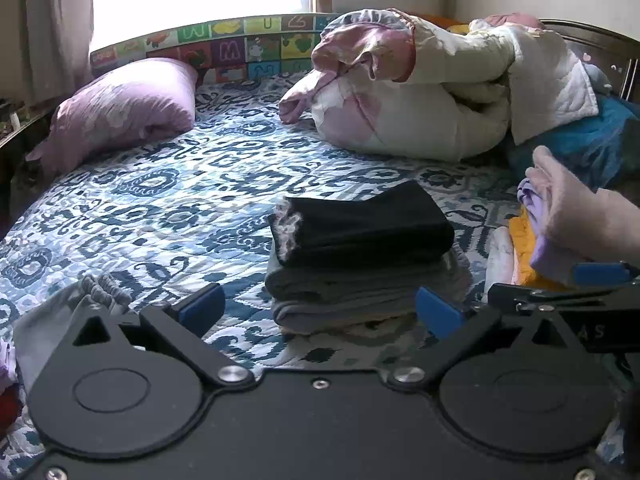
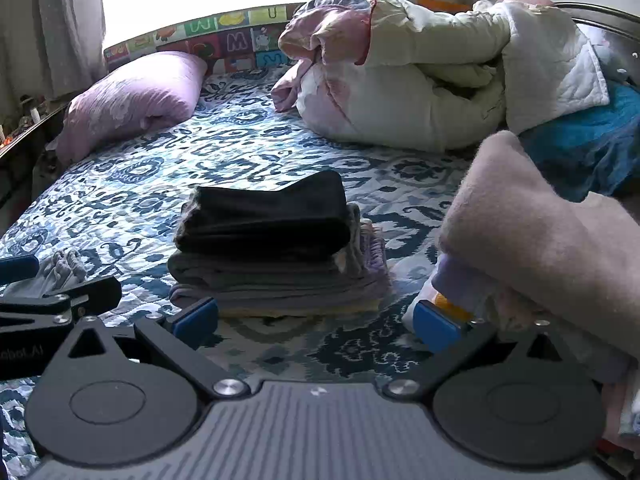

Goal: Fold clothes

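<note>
A stack of folded clothes (image 1: 360, 264) with a black garment (image 1: 360, 226) on top sits on the blue patterned bedspread (image 1: 168, 184); it also shows in the right wrist view (image 2: 272, 256). My left gripper (image 1: 320, 312) is open and empty just in front of the stack. My right gripper (image 2: 316, 318) is open, in front of the stack and to its right. A pile of unfolded clothes, pink fleece (image 2: 532, 240) over lilac and yellow pieces, lies against its right finger (image 2: 436, 330). A grey garment (image 1: 60, 312) lies at the left.
A purple pillow (image 1: 120, 108) lies at the back left. A bundled white and pink quilt (image 1: 432, 88) and a teal blanket (image 1: 592, 140) fill the back right. An alphabet mat (image 1: 240, 48) lines the wall under the window.
</note>
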A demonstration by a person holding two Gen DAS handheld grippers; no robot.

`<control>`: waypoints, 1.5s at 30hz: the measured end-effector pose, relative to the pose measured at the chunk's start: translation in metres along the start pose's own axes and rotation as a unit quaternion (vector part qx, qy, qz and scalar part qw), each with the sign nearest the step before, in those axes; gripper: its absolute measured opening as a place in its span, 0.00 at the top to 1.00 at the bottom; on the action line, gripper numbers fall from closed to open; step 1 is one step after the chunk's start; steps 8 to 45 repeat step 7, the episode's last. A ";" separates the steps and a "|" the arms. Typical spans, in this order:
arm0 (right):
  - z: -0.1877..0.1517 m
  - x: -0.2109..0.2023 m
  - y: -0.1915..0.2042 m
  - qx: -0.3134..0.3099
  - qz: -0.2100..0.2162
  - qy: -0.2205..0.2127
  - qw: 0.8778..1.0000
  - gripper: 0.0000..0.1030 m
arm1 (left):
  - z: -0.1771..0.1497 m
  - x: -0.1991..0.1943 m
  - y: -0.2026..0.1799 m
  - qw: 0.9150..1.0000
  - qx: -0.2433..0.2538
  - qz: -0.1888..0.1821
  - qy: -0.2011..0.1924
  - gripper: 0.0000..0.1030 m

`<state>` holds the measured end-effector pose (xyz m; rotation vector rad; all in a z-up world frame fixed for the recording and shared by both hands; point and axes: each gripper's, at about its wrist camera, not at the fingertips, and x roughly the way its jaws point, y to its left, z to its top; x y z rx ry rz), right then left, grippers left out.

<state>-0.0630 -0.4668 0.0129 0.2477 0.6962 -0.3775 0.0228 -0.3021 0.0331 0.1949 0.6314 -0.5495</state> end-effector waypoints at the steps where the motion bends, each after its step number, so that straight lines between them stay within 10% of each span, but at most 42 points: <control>1: 0.000 0.000 -0.001 0.001 0.000 0.000 1.000 0.00 | 0.000 0.000 -0.001 1.000 0.000 0.000 0.000 0.00; 45: -0.001 -0.002 -0.004 0.002 0.003 -0.002 1.000 0.00 | -0.003 -0.005 -0.003 1.000 0.000 -0.002 -0.012 0.00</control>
